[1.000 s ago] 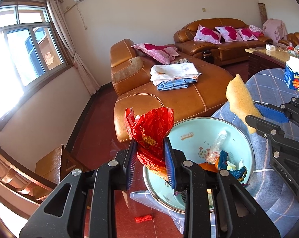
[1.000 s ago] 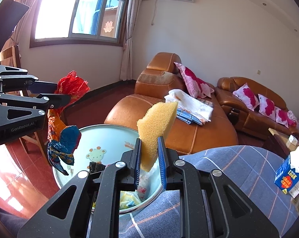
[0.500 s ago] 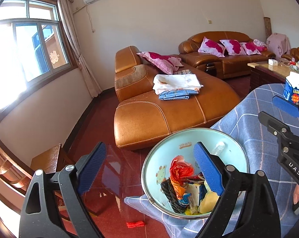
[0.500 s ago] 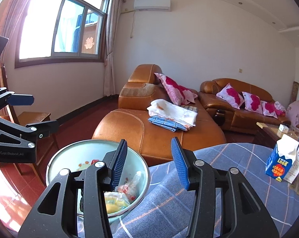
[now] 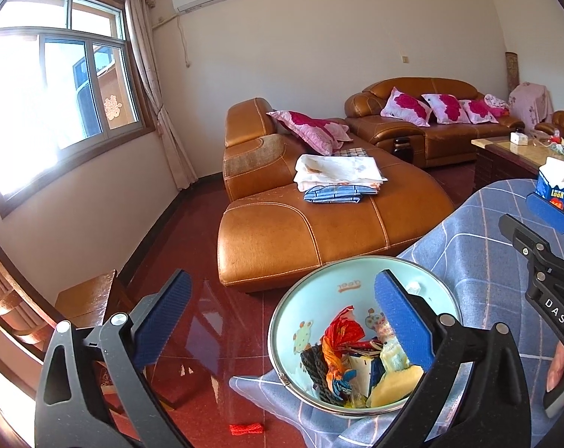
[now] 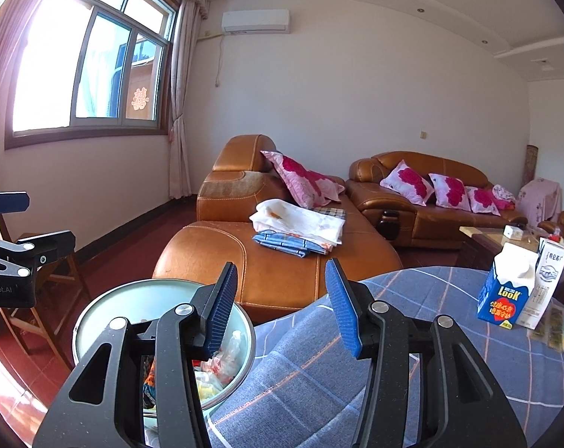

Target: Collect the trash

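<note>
Trash [image 5: 353, 364] in pale basin [image 5: 312, 298] on blue checked tablecloth [image 6: 412, 339], leather sofa [image 5: 319, 224] behind, both tools spread apart, empty

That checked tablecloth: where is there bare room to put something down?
Bare checked tablecloth runs between the basin at its left edge and the blue carton. It is crowded far right, where cartons and wrappers cluster. The basin's lower half is heaped with trash.

- The left tool [image 5: 278, 321] has spread wide; its red wrapper [image 5: 342, 332] now lies in the basin [image 5: 360, 283].
- The right tool [image 6: 282, 306] has spread too; its yellow sponge [image 5: 396, 384] lies at the basin's 5 o'clock.
</note>
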A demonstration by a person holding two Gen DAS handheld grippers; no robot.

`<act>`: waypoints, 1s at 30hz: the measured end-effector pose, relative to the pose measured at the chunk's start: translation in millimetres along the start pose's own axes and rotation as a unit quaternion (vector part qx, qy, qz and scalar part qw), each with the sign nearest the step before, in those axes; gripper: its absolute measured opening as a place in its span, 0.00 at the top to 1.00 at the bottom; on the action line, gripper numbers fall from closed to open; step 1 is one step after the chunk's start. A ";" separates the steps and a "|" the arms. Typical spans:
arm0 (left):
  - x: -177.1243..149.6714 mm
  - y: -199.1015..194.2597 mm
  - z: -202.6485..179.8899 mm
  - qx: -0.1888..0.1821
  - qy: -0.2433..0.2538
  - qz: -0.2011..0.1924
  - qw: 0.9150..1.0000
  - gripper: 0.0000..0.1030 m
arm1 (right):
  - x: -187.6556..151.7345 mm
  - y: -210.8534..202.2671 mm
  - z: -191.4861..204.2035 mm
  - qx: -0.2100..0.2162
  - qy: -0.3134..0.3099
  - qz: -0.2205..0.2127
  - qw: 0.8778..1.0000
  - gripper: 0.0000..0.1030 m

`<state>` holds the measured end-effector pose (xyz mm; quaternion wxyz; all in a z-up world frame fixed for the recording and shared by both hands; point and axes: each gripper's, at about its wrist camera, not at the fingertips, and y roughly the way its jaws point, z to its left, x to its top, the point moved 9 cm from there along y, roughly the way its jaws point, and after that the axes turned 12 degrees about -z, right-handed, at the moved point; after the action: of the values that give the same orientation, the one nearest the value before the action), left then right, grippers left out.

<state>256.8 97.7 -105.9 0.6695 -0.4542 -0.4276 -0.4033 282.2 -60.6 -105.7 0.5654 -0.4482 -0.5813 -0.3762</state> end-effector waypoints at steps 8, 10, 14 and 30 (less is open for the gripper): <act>-0.7 1.7 -2.5 -0.001 0.004 0.000 1.000 0.06 | -1.2 0.2 0.5 0.001 0.003 0.002 1.000 0.52; -1.1 1.7 -3.1 -0.001 0.004 0.000 1.000 0.06 | -1.2 0.6 0.8 0.001 0.003 0.003 1.000 0.52; -0.9 1.5 -4.2 -0.001 0.005 0.000 1.000 0.06 | -0.1 0.6 0.0 0.002 0.002 0.004 1.000 0.52; -0.5 1.7 -3.7 0.002 0.009 -0.003 1.000 0.06 | 0.2 0.4 0.0 0.002 0.002 0.003 1.000 0.50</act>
<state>259.0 94.7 -107.7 0.6728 -0.4481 -0.4238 -0.4085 282.6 -60.4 -105.5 0.5688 -0.4478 -0.5794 -0.3745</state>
